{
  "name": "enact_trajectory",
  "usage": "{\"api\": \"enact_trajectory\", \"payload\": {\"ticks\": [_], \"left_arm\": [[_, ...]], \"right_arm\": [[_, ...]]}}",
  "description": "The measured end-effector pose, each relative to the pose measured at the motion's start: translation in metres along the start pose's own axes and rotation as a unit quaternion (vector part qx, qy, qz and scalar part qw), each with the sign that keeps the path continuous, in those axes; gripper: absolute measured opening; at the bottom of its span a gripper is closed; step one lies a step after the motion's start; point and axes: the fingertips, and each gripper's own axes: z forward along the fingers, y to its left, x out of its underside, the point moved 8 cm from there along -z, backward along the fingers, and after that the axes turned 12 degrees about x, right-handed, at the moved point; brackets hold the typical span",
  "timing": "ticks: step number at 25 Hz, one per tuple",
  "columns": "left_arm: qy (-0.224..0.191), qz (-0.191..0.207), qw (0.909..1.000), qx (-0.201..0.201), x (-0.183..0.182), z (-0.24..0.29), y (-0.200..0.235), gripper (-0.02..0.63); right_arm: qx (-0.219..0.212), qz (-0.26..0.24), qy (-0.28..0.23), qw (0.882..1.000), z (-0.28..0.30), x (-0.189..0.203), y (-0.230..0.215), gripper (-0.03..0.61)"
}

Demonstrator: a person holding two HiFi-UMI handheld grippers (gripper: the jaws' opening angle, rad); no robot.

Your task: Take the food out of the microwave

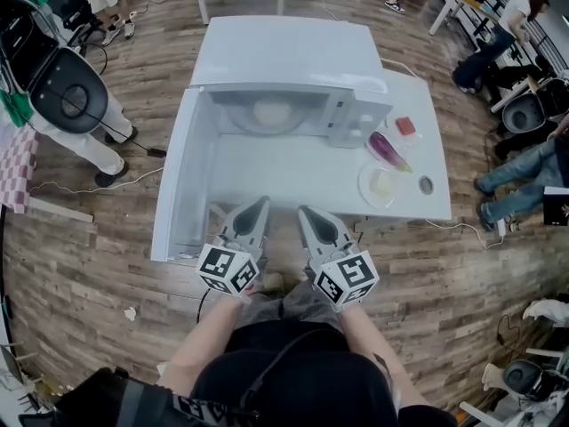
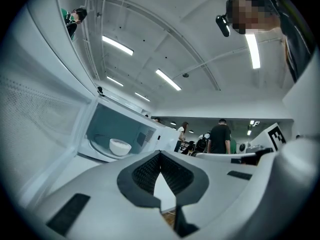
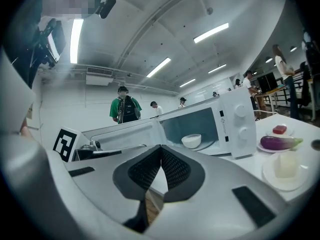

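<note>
Reach apparently beginning: left gripper [image 1: 258, 210] and right gripper [image 1: 308, 213], both closed and empty, face the bowl [image 1: 271, 112] at twelve o'clock inside the open microwave [image 1: 293, 56]; jaws must part next.

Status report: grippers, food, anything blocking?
Left hand-held gripper shut, empty; right hand-held gripper likewise. Bowl inside microwave, door open. Nothing blocking it.

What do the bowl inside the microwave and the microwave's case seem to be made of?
The bowl: probably glazed ceramic, possibly plastic; white, smooth, slightly shiny. The microwave case: looks like painted metal or plastic; flat white panels with an even, soft sheen.
</note>
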Motion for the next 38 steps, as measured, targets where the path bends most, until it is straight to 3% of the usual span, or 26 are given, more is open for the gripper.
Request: {"api": "enact_trajectory", "payload": {"ticks": [9, 14, 19, 38], "left_arm": [[-0.010, -0.005, 0.9999, -0.011, -0.003, 0.014, 0.011, 0.009], [0.004, 0.029, 0.9990, -0.034, -0.009, 0.020, 0.029, 0.009], [0.002, 0.031, 0.9984, -0.047, -0.014, 0.041, 0.050, 0.010], [0.024, 0.005, 0.9934, -0.112, -0.012, 0.100, 0.122, 0.011]], "right_arm": [[-0.010, 0.006, 0.017, 1.000, 0.028, 0.004, -0.012, 0.018], [-0.025, -0.003, 0.016, 1.000, 0.062, -0.003, -0.014, 0.018], [-0.034, -0.012, 0.023, 0.999, 0.092, -0.010, -0.024, 0.018], [0.007, -0.016, 0.064, 0.998, 0.181, -0.016, -0.076, 0.020]]}}
